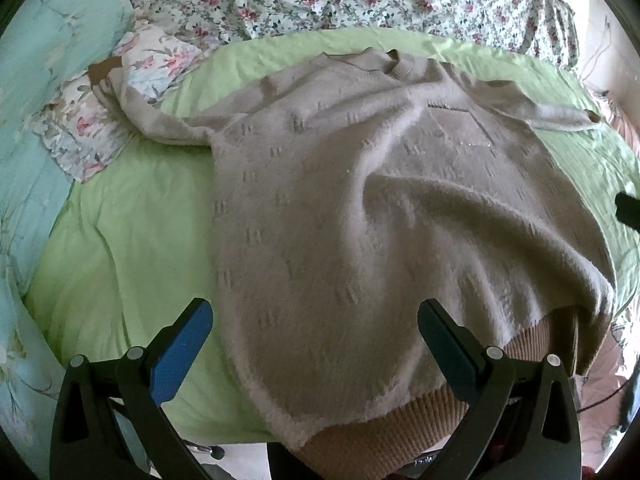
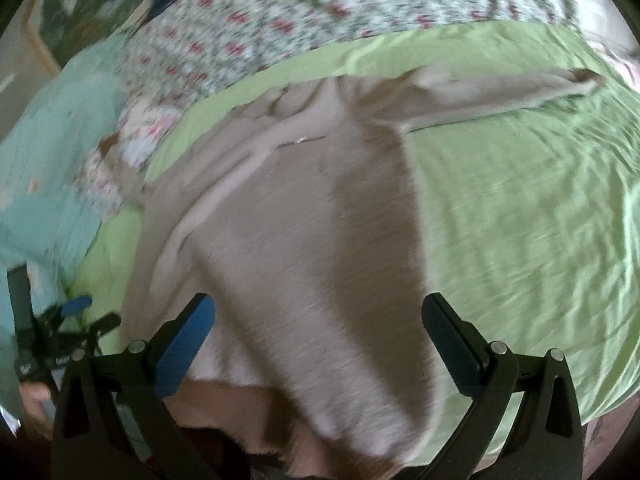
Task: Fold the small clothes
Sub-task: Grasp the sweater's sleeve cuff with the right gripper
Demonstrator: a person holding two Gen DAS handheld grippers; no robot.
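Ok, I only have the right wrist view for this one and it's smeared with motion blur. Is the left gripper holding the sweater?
Observer: No. In the left wrist view the left gripper is open, with its fingers wide apart near the hem of the sweater, and it is clamping nothing.
Operator: Does the hem lie flat on the bed?
Observer: Not fully. The ribbed tan hem hangs over the near edge of the green sheet.
Operator: Is the knit plain? It looks plain to me.
Observer: No. Small knitted dashes run in rows across the front, and there is a diamond outline on the chest.
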